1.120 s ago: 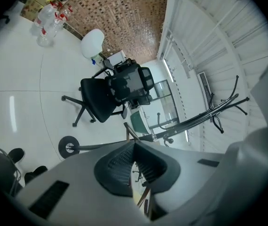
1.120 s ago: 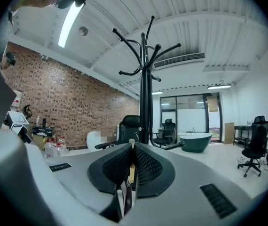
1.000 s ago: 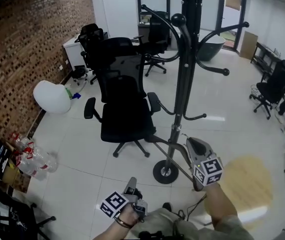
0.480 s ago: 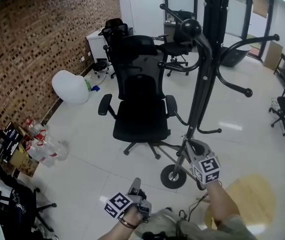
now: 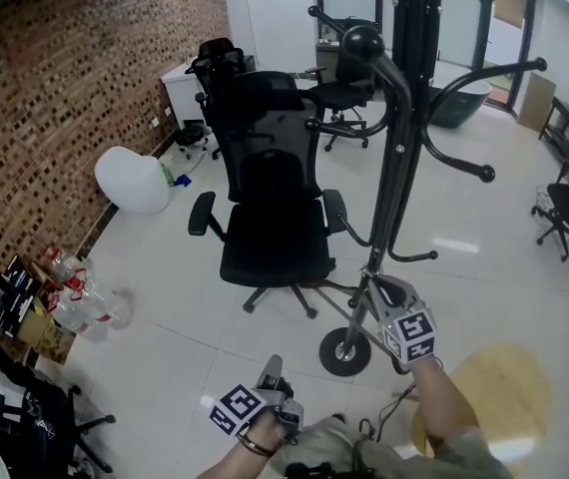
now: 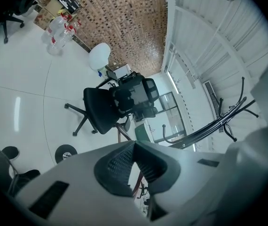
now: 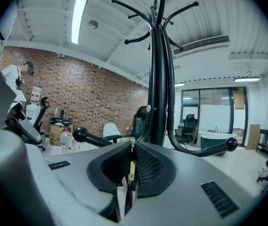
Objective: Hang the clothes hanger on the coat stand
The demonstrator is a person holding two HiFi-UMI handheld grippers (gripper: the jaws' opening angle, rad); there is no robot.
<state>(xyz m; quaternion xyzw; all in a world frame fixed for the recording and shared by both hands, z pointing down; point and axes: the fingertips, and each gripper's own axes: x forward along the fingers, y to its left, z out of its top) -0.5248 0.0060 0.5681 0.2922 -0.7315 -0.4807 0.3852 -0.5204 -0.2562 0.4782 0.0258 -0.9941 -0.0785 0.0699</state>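
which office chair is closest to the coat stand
The big black chair just left of the coat stand pole; the others stand farther back by the wall or at the right edge.

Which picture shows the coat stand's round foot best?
The head view: the round foot shows large and clear, from above. The left gripper view shows that foot small, low left. The right gripper view misses it.
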